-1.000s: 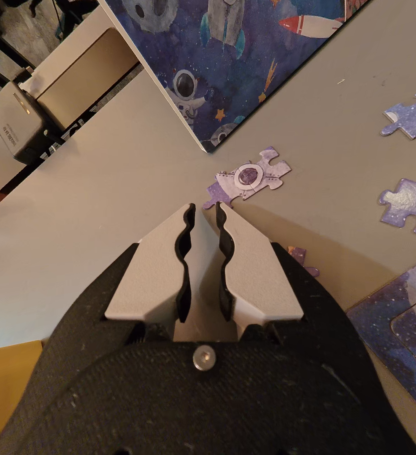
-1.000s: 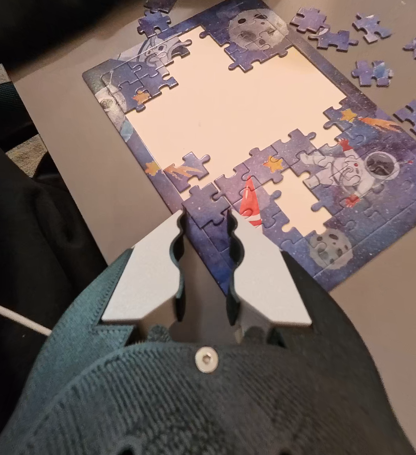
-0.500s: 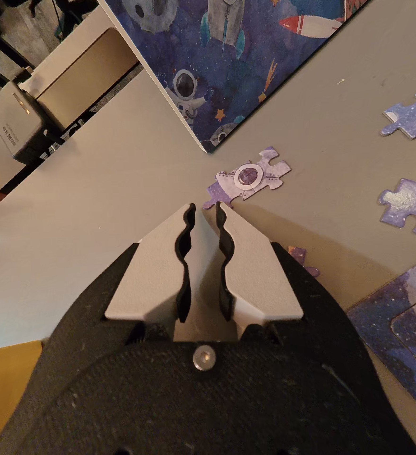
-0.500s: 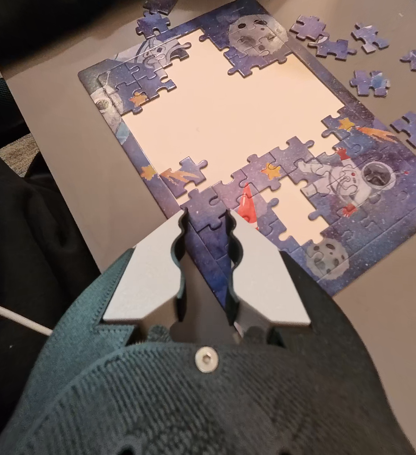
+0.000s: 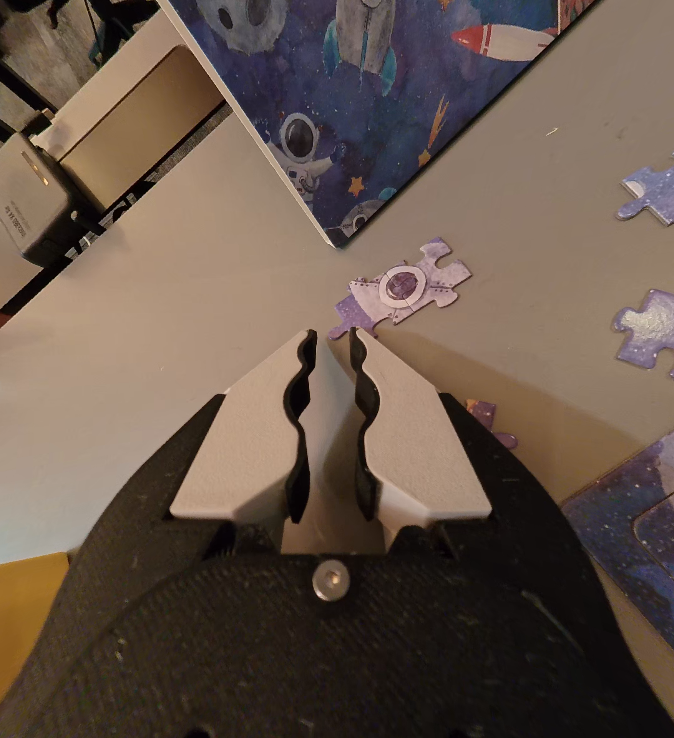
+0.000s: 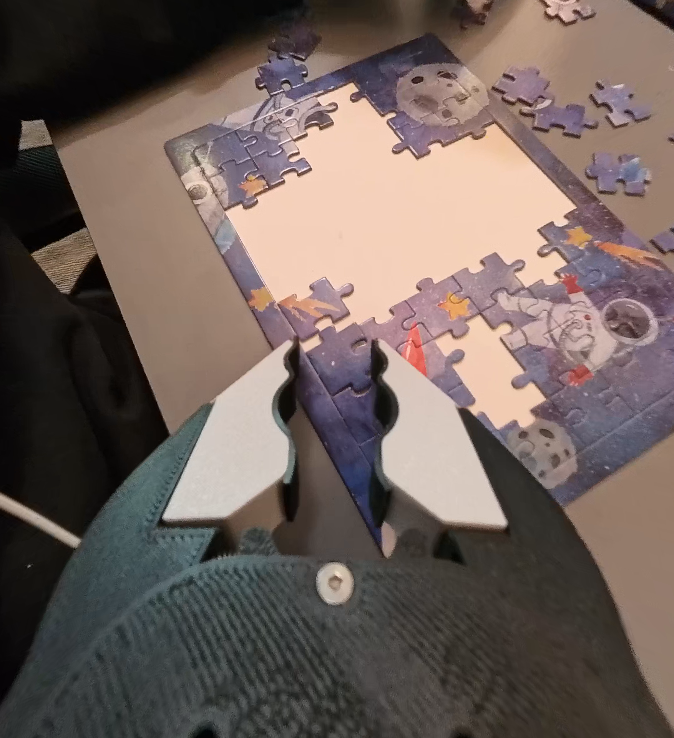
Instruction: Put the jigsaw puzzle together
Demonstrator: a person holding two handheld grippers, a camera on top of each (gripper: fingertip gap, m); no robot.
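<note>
Purple joined pieces (image 5: 401, 293) lie just past the left gripper's (image 5: 332, 332) bare, slightly parted jaws

Ahead of the left claw (image 5: 331, 333) and off to its left, the grey counter (image 5: 147, 339) lies bare as far as its far edge. Just past its tips sits a joined pair of pale purple puzzle pieces (image 5: 403, 289), and beyond that the corner of a propped picture board (image 5: 347, 120) blocks the way forward. Loose blue pieces (image 5: 670, 191) dot the counter to the right.

The right claw (image 6: 334, 347) stands open with nothing in it over the near corner of a puzzle tray (image 6: 247, 259). The tray's cream middle (image 6: 387, 223) lies open. Scattered pieces (image 6: 617, 173) crowd the counter past its right side, while dark cloth (image 6: 48, 359) lies close on the left.
</note>
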